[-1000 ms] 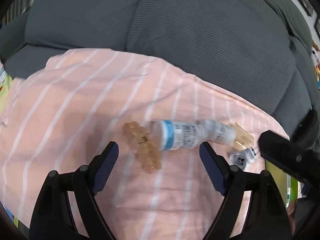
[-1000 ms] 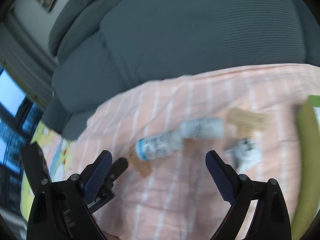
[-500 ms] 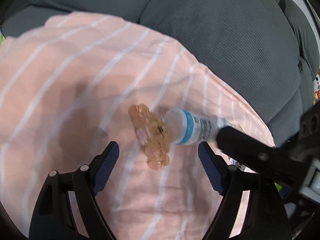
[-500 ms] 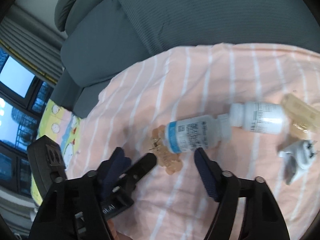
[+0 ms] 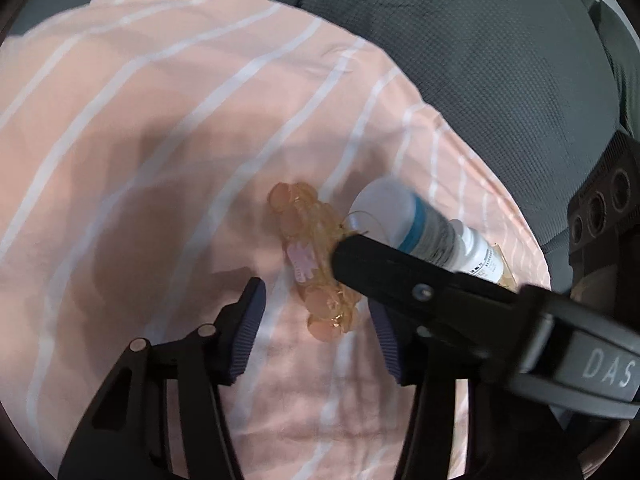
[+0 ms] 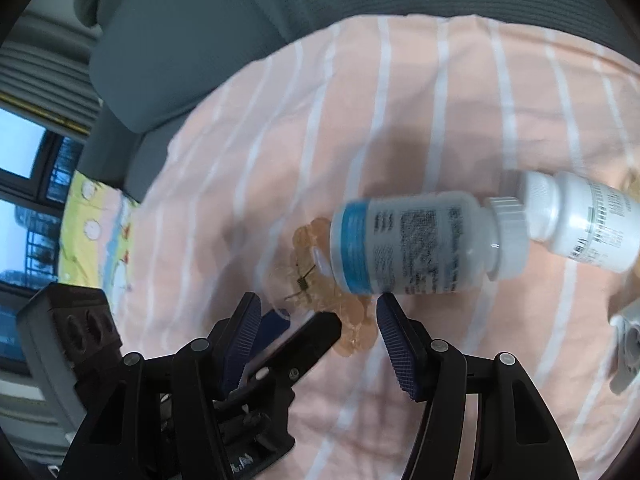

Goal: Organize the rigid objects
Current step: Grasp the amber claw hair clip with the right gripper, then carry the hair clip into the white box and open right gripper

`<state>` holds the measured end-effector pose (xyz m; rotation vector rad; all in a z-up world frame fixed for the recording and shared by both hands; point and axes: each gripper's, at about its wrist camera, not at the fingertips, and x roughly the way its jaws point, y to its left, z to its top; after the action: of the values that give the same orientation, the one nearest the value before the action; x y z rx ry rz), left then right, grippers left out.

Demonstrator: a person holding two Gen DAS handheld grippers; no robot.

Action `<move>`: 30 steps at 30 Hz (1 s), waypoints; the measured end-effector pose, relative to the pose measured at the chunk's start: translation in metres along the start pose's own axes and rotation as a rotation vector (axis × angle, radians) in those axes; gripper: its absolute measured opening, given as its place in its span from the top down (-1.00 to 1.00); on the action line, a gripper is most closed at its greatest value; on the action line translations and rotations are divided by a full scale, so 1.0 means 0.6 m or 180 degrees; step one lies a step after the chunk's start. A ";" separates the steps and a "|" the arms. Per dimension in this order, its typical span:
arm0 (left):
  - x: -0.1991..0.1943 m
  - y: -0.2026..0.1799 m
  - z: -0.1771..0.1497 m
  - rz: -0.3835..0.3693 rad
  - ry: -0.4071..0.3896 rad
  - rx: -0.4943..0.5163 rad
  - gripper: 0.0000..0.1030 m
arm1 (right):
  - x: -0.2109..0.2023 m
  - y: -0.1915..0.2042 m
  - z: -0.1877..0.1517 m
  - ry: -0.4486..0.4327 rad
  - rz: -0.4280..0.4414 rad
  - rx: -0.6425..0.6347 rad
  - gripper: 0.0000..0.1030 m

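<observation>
Down on the pink striped cloth [image 5: 132, 128], which is draped over a grey sofa [image 5: 480, 60], both tools crowd around one small heap of things. Farthest left in the right wrist view there is a window [image 6: 20, 152] and a strip of yellow printed fabric [image 6: 86, 224] beyond the cloth's edge. Next comes the left gripper [image 5: 316, 320], pointing steeply down; its jaws have just been closing and now stand part-way in, with the near end of the amber hair clip [image 5: 316, 264] between the blue pads [image 5: 250, 320]. The pads are not pressing on it, so nothing is held. The clip lies flat on the cloth, a pale pink tag on its middle. The right gripper [image 6: 316, 320] has also just been narrowing its jaws; one of the left gripper's black fingers reaches in between them, and the clip's edge lies just ahead of its tips, with no grip showing. One black finger of the right gripper crosses the left wrist view and covers part of the clip and bottle. Just right of the clip, touching it, a white bottle with a blue band [image 6: 420, 240] lies on its side, its cap meeting a second white bottle [image 6: 584, 220] lying farther right. At the far right edge a small white-grey object [image 6: 626, 340] is too blurred to tell.
</observation>
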<state>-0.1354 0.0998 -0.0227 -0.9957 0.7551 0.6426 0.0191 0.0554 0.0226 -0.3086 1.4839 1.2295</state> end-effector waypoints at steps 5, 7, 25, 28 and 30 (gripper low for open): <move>0.012 0.003 0.003 -0.0055 0.0120 -0.0058 0.29 | 0.031 -0.002 0.009 0.0077 -0.0007 0.0005 -0.23; 0.014 0.004 0.005 -0.0111 0.0141 -0.0078 0.39 | 0.039 -0.007 0.010 0.0105 0.0110 0.0037 -0.11; -0.040 -0.081 -0.039 -0.0292 -0.0034 0.0615 0.46 | -0.055 -0.033 -0.044 -0.0464 0.0308 0.0134 -0.10; -0.057 -0.104 -0.047 -0.0364 -0.0106 0.0778 0.46 | -0.089 -0.035 -0.057 -0.0624 0.0300 0.0139 -0.09; -0.065 -0.117 -0.049 -0.0415 -0.0145 0.0848 0.46 | -0.111 -0.035 -0.065 -0.0732 0.0287 0.0155 -0.09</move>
<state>-0.1118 0.0395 0.0334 -0.7759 0.7085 0.4372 0.0352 -0.0128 0.0611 -0.0652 1.3379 1.2534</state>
